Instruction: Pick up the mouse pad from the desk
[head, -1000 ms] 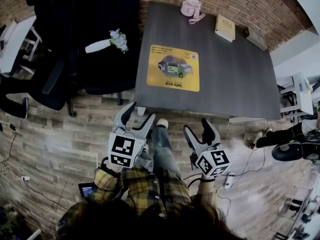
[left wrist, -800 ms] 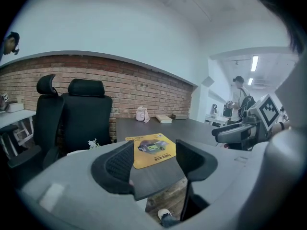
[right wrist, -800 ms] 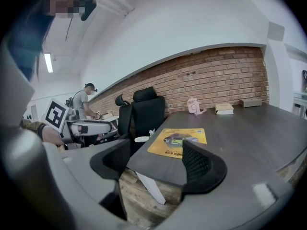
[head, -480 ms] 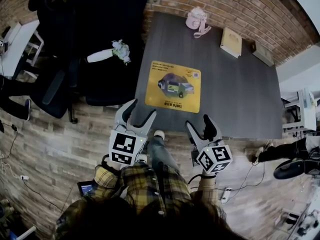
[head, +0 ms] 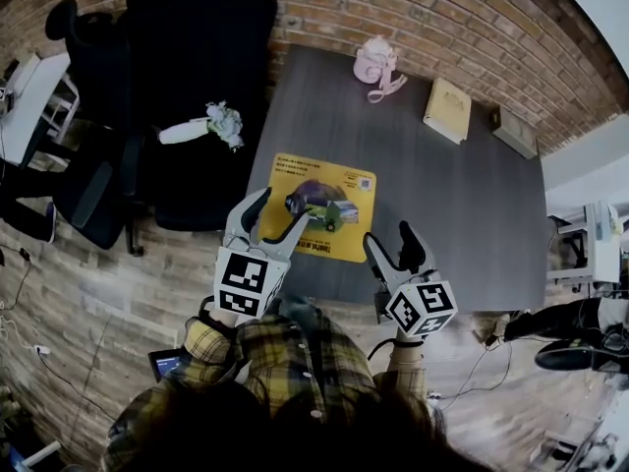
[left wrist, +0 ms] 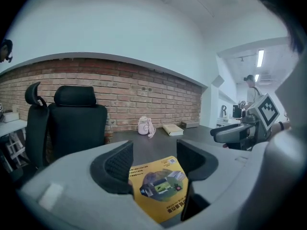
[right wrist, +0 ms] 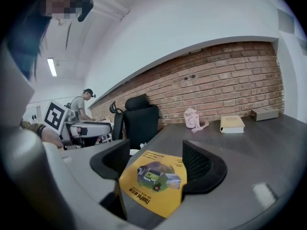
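Over the worktop's (head: 462, 195) near edge, left gripper (head: 281, 207) and right gripper (head: 389, 236) hover empty, fingers wide apart, the pad (head: 339, 200) ungrasped; next I'd lower and pinch its near edge.

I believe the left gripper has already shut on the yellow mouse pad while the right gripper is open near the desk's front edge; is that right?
Not quite: the left gripper is open too. The left gripper view shows its jaws apart, with the mouse pad lying flat on the desk, not gripped. The right gripper is indeed open near the desk's front edge.
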### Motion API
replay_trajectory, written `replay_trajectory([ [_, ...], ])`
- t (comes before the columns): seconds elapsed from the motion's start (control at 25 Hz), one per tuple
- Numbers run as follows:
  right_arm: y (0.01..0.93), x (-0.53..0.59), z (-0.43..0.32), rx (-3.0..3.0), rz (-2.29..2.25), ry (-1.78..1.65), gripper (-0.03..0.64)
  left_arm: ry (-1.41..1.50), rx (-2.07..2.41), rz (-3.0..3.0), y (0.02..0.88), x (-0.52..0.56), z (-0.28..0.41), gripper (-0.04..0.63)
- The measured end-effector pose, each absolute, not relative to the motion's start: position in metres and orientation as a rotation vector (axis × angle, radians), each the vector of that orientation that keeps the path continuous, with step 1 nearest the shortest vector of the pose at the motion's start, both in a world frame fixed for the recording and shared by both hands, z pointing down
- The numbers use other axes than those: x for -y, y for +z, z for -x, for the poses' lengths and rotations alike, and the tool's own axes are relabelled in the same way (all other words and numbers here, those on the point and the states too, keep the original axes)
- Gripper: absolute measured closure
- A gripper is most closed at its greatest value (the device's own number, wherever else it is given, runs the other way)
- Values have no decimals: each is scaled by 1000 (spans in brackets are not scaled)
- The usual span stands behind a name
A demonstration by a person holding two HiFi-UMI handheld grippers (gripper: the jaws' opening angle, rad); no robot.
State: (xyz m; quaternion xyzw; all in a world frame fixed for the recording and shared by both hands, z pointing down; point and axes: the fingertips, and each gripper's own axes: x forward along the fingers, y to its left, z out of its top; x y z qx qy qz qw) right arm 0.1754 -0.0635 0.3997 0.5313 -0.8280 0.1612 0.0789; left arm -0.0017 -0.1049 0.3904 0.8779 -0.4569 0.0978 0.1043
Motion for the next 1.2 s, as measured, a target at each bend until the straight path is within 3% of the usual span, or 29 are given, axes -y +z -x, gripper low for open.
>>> replay_trajectory([
  [0.44, 407, 117, -203, 2528, -1502, 484, 298, 289, 1457, -2531, 394, 152, -15, 313],
  [1.2, 422, 129, -185, 2499, -1460, 535, 298, 372, 1422, -2501, 413, 169, -3, 313],
])
